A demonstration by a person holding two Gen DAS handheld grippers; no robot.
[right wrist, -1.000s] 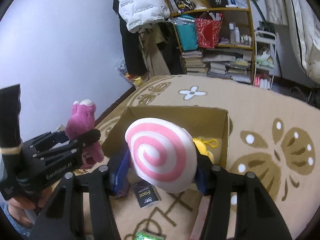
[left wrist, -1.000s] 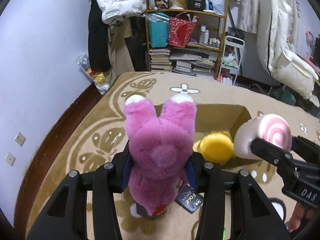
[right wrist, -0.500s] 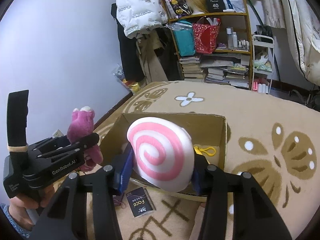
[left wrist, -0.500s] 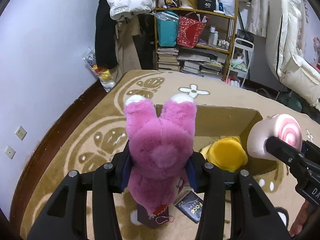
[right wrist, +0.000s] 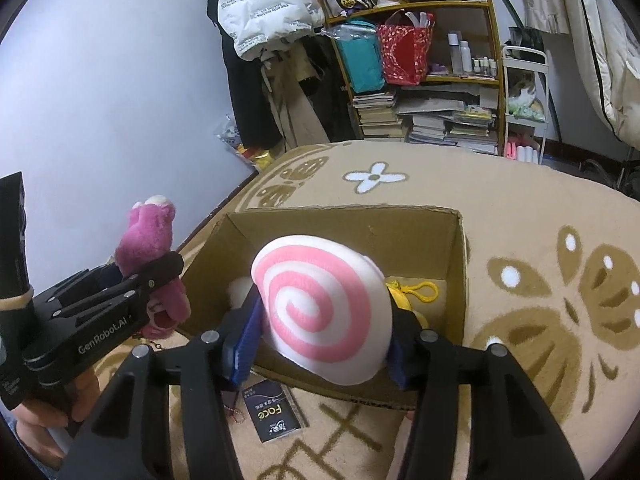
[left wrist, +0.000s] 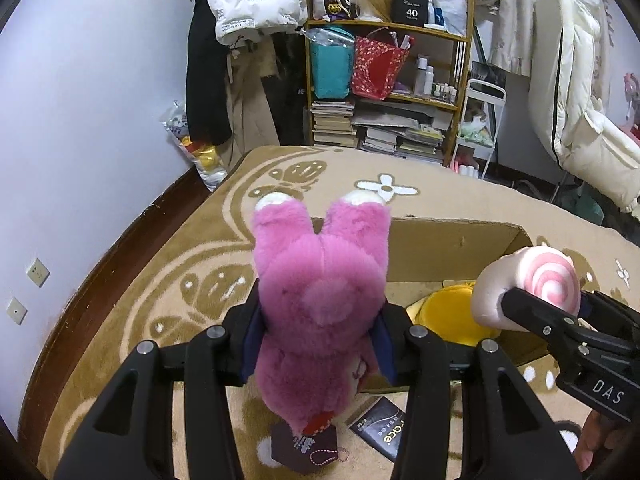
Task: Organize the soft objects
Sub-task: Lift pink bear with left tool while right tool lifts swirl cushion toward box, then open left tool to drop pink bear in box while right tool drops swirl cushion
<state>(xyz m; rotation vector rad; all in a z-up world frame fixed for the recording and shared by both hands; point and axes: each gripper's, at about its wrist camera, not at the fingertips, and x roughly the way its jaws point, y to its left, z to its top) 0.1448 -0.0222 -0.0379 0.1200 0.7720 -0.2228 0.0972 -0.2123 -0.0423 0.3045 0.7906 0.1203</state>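
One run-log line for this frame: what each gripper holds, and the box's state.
left gripper: shut on pink plush bear | right gripper: shut on swirl plush, over cardboard box | box: open, yellow plush inside

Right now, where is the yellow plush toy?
In the left wrist view, the yellow plush toy lies inside the open cardboard box, right of the gripped pink plush bear.

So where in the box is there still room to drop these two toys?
Inside the cardboard box, the bare floor by the left wall, behind the swirl plush, looks free. The right side holds the yellow plush. The pink bear could go left.
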